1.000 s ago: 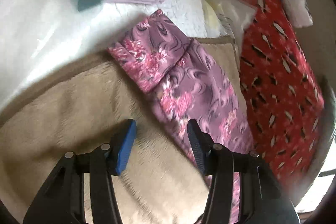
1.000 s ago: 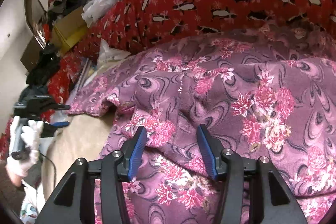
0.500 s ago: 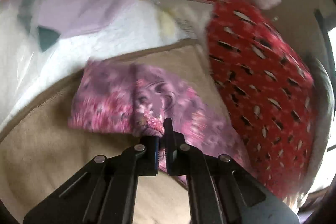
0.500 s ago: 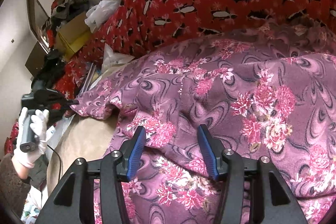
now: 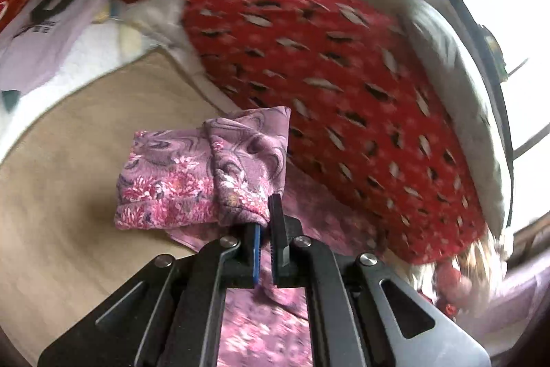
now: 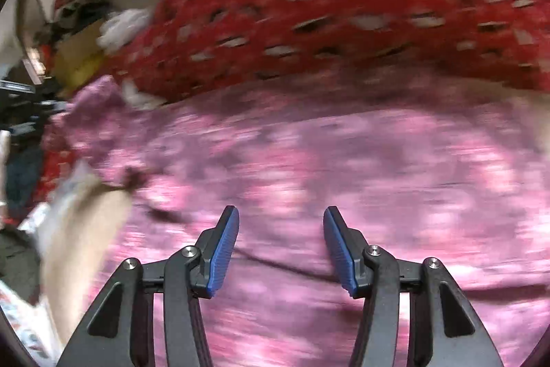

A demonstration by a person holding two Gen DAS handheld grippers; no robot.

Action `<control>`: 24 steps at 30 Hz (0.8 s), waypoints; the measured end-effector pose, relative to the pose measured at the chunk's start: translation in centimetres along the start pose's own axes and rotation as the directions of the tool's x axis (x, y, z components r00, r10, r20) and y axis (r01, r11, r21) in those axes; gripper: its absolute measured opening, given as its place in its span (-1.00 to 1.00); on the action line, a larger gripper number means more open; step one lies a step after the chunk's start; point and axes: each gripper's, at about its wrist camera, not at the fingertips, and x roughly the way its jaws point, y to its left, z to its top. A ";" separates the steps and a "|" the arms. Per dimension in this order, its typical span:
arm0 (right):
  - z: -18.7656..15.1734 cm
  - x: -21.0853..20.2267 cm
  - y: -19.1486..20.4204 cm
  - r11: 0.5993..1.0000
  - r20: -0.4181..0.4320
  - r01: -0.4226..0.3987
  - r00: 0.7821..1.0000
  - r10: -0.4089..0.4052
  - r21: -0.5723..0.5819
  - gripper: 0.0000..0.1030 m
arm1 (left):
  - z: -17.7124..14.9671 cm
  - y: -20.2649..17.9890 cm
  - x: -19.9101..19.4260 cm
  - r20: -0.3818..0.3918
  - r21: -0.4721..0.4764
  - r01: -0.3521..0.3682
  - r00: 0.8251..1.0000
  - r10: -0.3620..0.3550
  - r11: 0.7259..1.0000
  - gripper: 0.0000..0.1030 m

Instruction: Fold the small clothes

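since 0.5 s ago the left gripper [image 5: 264, 222] has carried its pinched end of the floral garment [image 5: 206, 174] up and over, and the right gripper's view has blurred with motion. the right gripper [image 6: 280, 246] hangs wide, holding nothing, above the garment, which lies across the beige blanket [image 5: 79, 143] beside the red patterned quilt [image 5: 343, 85]. risk: the soft, slippery-looking knit (2 bunched layers) could slide from the narrow pinch, spoiling the fold.

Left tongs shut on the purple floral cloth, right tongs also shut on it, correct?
Not quite. The left tongs are shut on the purple floral cloth, but the right tongs are open, hovering over the cloth with nothing gripped, as the right wrist view shows.
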 end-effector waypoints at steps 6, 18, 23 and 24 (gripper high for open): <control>-2.2 -0.8 -9.1 0.983 -0.026 0.133 0.991 -0.131 0.125 0.30 | -4.0 -6.3 1.2 -0.056 0.080 0.041 0.998 -0.037 0.996 -0.96; -3.4 -1.1 -8.5 0.994 0.040 0.087 0.995 -0.089 0.062 0.58 | -14.7 -13.0 11.7 -0.283 0.162 0.032 0.959 0.016 0.986 -0.96; -3.5 -1.2 -9.0 0.995 0.050 0.063 0.997 -0.066 0.074 0.59 | -17.7 -11.5 15.4 -0.361 0.186 -0.030 0.927 0.096 0.982 -0.95; -3.5 -1.2 -8.9 0.995 0.050 0.061 0.997 -0.064 0.074 0.61 | -17.7 -11.1 15.0 -0.367 0.178 -0.006 0.927 0.072 0.984 -0.94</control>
